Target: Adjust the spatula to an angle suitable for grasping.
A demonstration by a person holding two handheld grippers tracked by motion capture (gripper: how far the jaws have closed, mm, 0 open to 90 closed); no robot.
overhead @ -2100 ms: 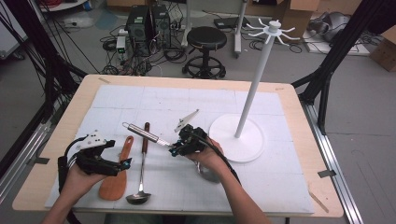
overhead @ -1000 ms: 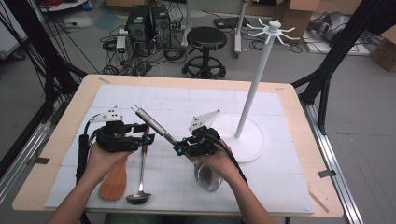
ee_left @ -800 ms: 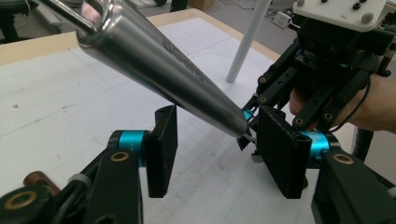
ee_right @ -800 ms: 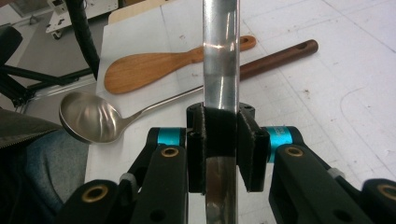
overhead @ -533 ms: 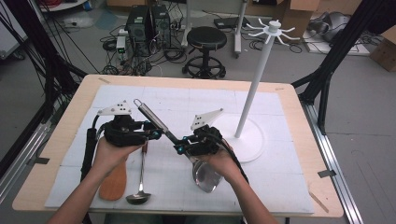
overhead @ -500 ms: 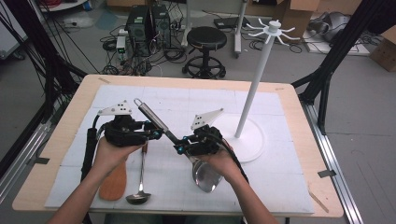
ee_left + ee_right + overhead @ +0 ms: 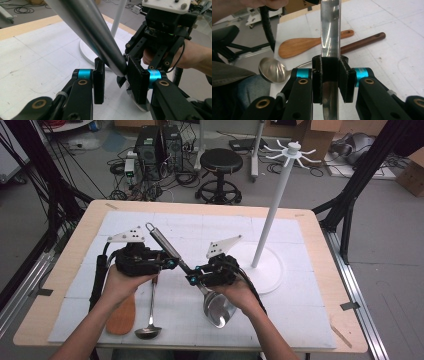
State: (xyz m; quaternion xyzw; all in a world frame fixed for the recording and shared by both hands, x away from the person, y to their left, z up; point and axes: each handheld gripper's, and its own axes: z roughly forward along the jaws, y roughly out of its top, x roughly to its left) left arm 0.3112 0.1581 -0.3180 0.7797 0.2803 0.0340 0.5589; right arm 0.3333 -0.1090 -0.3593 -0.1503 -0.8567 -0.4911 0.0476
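A large steel spoon is held tilted above the white mat, its bowl (image 7: 218, 310) low near the front and its tubular handle (image 7: 162, 242) rising to the far left. My right gripper (image 7: 191, 279) is shut on the flat neck of the spoon (image 7: 330, 37), just above the bowl. Higher up, my left gripper (image 7: 170, 264) has its jaws pressed on both sides of the round handle (image 7: 100, 37). The left gripper (image 7: 115, 75) looks along the handle at the right gripper (image 7: 162, 32) close behind. The right gripper (image 7: 330, 65) has the neck running straight up between its pads.
A wooden spatula (image 7: 122, 314) and a steel ladle (image 7: 148, 330) with a dark handle (image 7: 364, 41) lie on the mat under the left hand. A white hook stand (image 7: 272, 210) rises from a round base (image 7: 267, 275) just right of the right hand.
The right gripper has lifted the spoon off the mat and tilted it. The left gripper came up from the front left to the handle; over the last half second both hardly moved.
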